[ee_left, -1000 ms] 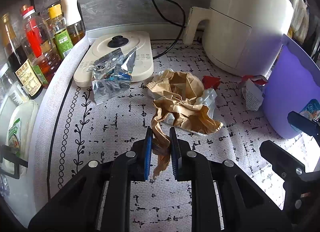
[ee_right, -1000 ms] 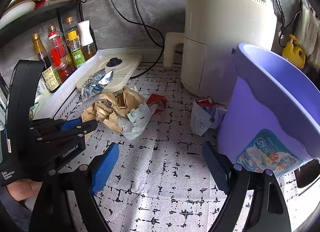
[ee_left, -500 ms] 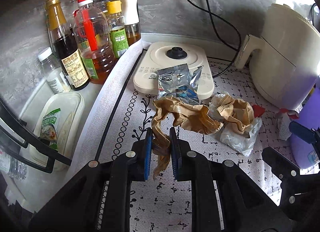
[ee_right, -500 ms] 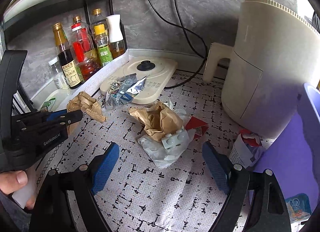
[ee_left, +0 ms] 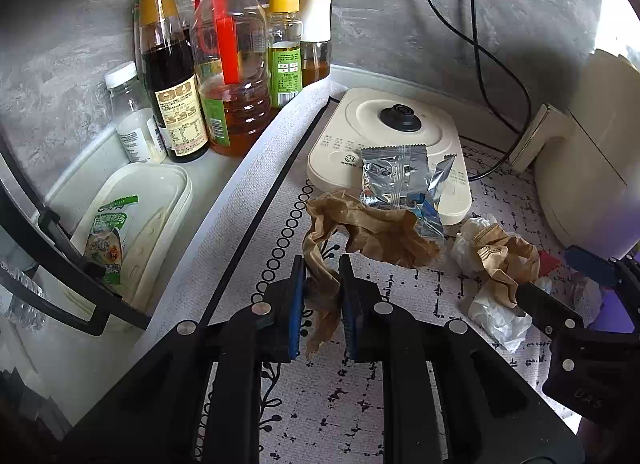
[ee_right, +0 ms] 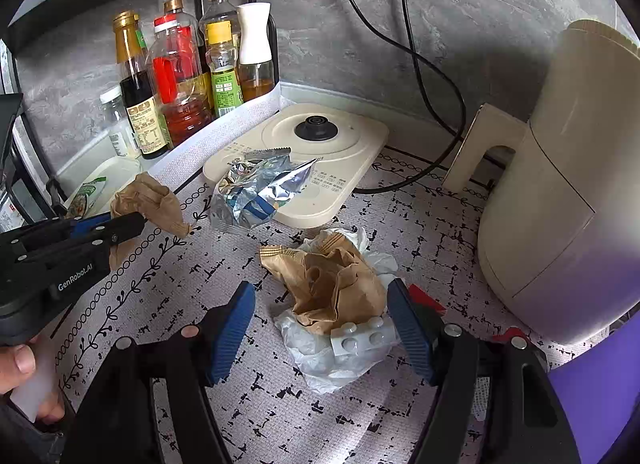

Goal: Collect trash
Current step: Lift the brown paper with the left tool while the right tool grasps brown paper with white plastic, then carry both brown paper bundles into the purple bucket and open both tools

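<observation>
A: Your left gripper (ee_left: 320, 296) is clamped on a strip of brown paper (ee_left: 372, 232); the crumpled bulk of it hangs ahead of the jaws at frame centre in the left view. In the right view the same paper (ee_right: 148, 200) shows at middle left, pinched by that gripper (ee_right: 120, 226).

B: And my right gripper (ee_right: 320, 324)?

A: Its jaws have just been closing but stand wide, one blue pad on each side of a second trash pile at lower centre. That pile is a brown bag (ee_right: 332, 284) on a white plastic bag (ee_right: 328, 360), with a white blister tray (ee_right: 362, 338) at its near edge. I cannot tell whether the right pad touches the tray; nothing is gripped.

B: What else is trash?

A: A foil wrapper (ee_right: 256, 188) lies half on the cream base (ee_right: 340, 136) above the pile, half on the mat (ee_right: 240, 404). A red scrap (ee_right: 424, 298) peeks out just right of the right pad.

B: The bin?

A: The purple bin (ee_right: 592, 404) fills the lower right corner of the right view, below the cream appliance (ee_right: 568, 192). In the left view only a sliver of it (ee_left: 612, 312) shows at the right edge.

B: The rest?

A: Bottles (ee_left: 208, 64) stand upper left in both views, and your thumb (ee_right: 16, 364) shows at the lower left edge of the right view.
</observation>
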`<state>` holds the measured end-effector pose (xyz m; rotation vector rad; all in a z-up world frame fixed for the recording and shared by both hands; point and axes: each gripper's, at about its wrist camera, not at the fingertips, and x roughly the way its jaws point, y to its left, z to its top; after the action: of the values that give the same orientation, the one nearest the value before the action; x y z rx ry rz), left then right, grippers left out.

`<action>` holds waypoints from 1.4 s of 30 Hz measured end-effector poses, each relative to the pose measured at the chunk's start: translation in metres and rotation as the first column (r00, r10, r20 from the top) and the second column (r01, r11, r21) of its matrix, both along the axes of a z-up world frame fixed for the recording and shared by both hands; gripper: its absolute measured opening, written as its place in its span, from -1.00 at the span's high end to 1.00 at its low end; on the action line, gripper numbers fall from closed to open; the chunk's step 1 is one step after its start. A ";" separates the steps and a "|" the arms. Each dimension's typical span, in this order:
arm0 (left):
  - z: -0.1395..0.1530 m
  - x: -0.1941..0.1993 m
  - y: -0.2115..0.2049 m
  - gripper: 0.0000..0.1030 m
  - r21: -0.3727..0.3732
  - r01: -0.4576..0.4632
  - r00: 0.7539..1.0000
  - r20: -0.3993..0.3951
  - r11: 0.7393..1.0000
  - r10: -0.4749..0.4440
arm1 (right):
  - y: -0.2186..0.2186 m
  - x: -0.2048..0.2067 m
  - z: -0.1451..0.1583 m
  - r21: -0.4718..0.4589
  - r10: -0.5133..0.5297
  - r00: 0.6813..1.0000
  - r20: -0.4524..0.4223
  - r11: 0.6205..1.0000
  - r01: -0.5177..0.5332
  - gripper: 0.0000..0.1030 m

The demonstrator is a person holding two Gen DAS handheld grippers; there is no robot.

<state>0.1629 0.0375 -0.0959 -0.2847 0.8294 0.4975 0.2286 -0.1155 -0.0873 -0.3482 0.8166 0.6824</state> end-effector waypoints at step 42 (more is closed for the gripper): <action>0.089 -0.023 -0.042 0.67 0.077 0.197 0.966 0.156 0.977 -0.207 | -0.049 -0.082 0.102 0.191 -0.172 0.965 0.198 0.972 0.134 0.78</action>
<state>0.1395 -0.0049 -0.0073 -0.1798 0.6733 0.3032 0.1462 -0.1650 0.0145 -0.1912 0.5668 0.5565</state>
